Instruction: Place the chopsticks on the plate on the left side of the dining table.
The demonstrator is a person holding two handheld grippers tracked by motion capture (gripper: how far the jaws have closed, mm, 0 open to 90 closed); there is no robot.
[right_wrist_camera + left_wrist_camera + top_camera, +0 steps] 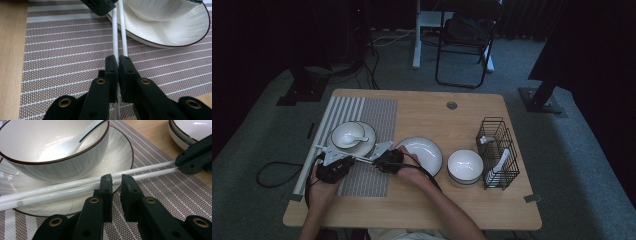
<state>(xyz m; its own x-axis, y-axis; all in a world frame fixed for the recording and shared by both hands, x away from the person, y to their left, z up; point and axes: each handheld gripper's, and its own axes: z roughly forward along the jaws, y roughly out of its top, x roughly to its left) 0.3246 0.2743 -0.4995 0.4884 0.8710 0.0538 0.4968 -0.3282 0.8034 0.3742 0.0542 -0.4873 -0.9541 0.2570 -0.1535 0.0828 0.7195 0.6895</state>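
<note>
Two white chopsticks (62, 186) (115, 32) lie side by side over the striped placemat (372, 115), against the front rim of a white plate (120, 155). On that plate stands a dark-rimmed bowl (62, 162) with a white spoon (67, 145) in it. My right gripper (118, 61) (384, 162) is shut on the chopsticks near one end, and one stick runs through between its jaws. My left gripper (117, 180) (346, 161) meets the sticks crosswise farther along. Its jaws stand a narrow gap apart, tips against the sticks, gripping nothing.
To the right of the mat stand a second white plate (424, 150), a white bowl (465, 166) and a black wire rack (499, 150) with white spoons (501, 162). A folding chair (464, 40) is on the floor beyond the table.
</note>
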